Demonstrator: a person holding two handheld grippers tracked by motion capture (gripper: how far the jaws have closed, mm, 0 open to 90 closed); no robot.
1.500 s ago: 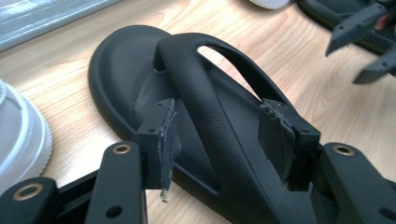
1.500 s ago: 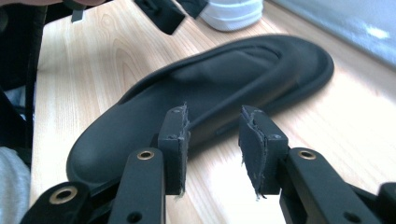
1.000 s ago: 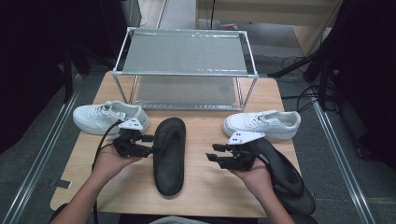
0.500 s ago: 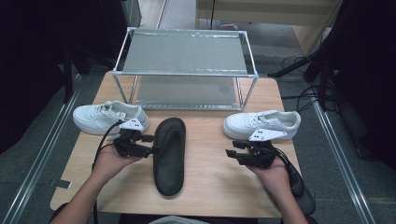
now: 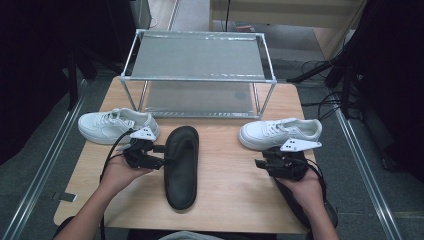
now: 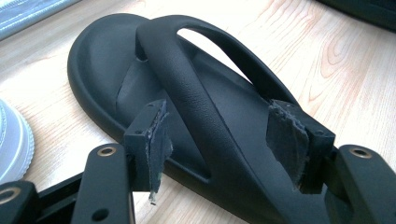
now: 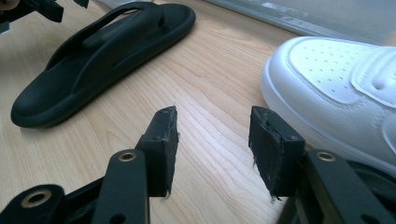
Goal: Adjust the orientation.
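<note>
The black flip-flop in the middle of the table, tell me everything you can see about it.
The black flip-flop looks like matte moulded foam or rubber, with a thick sole, a raised rim and a Y-shaped strap fixed by a toe post. It lies flat, sole down, on the wooden table, lengthwise, toe toward the metal rack. The left tool straddles its strap, jaws apart, pads not pressing.

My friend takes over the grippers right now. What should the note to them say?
Left gripper: jaws open around the strap of the black flip-flop at the table's middle, not clamped.
Right gripper: jaws open, nothing between them, beside the right white sneaker.
Left white sneaker sits on the table; the rack behind holds no shoes.
Done: nothing lifted. Left: probably grip the flip-flop and put the shoes on the rack.
</note>
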